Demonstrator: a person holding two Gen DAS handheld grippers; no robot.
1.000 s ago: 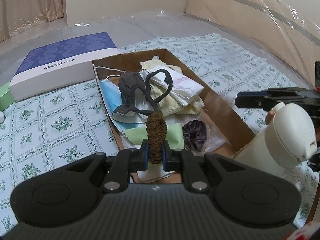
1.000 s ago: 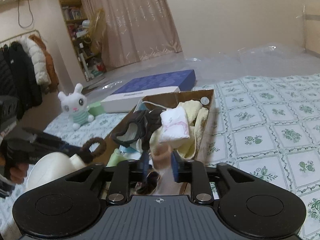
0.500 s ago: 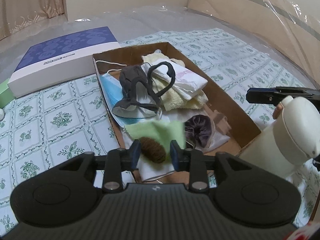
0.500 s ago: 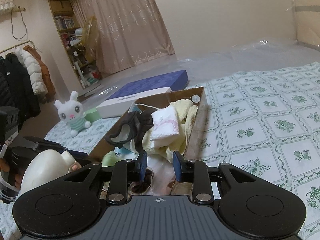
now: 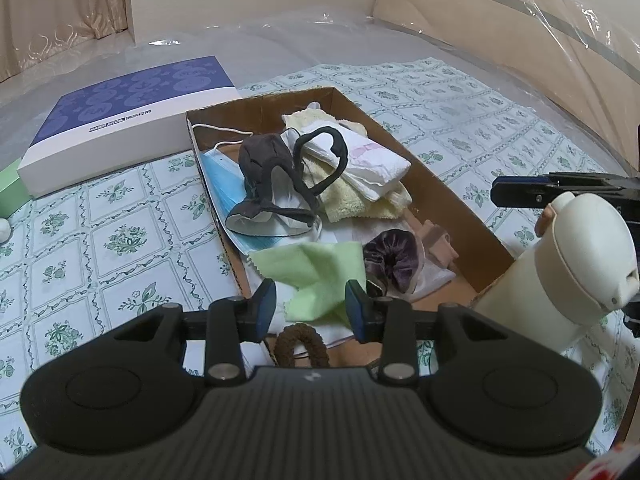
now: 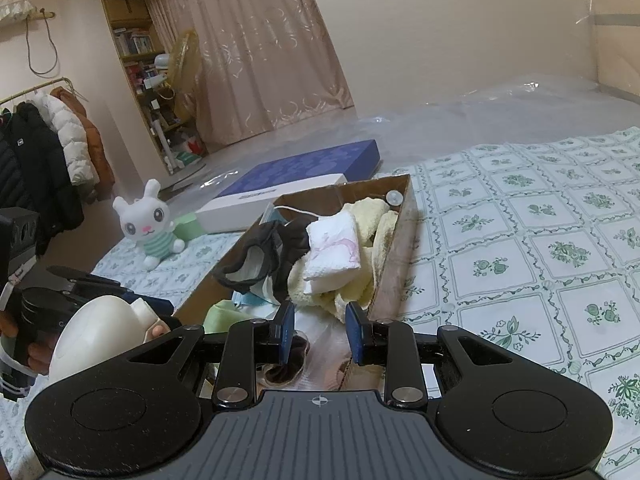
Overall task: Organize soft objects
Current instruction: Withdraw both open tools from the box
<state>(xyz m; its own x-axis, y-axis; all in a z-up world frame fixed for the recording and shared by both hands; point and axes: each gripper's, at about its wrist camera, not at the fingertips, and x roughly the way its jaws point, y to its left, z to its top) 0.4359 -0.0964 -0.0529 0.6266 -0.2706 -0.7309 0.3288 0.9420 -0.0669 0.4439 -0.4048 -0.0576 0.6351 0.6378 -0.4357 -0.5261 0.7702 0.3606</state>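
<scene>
A shallow cardboard box (image 5: 452, 196) lies on the flowered cloth and holds soft things: a dark mask (image 5: 260, 164), a blue face mask (image 5: 224, 188), yellow towels (image 5: 348, 204), a white folded cloth (image 5: 376, 160), a light green cloth (image 5: 316, 268), a purple scrunchie (image 5: 394, 260). A brown hair tie (image 5: 302, 346) lies at the box's near end, just below my left gripper (image 5: 310, 306), which is open and empty. My right gripper (image 6: 320, 330) is open and empty above the box's near corner (image 6: 400, 248).
A blue-and-white flat box (image 5: 128, 104) lies left of the cardboard box. A white rabbit toy (image 6: 150, 228) and a green box (image 6: 188, 226) sit beyond it. The white grip (image 5: 568, 268) of the right tool is close on the right. Clear plastic sheet covers the far bed.
My left gripper opened and dropped the brown hair tie into the box's near end, then drew back. My right gripper also opened, released a pinkish item and pulled back.
</scene>
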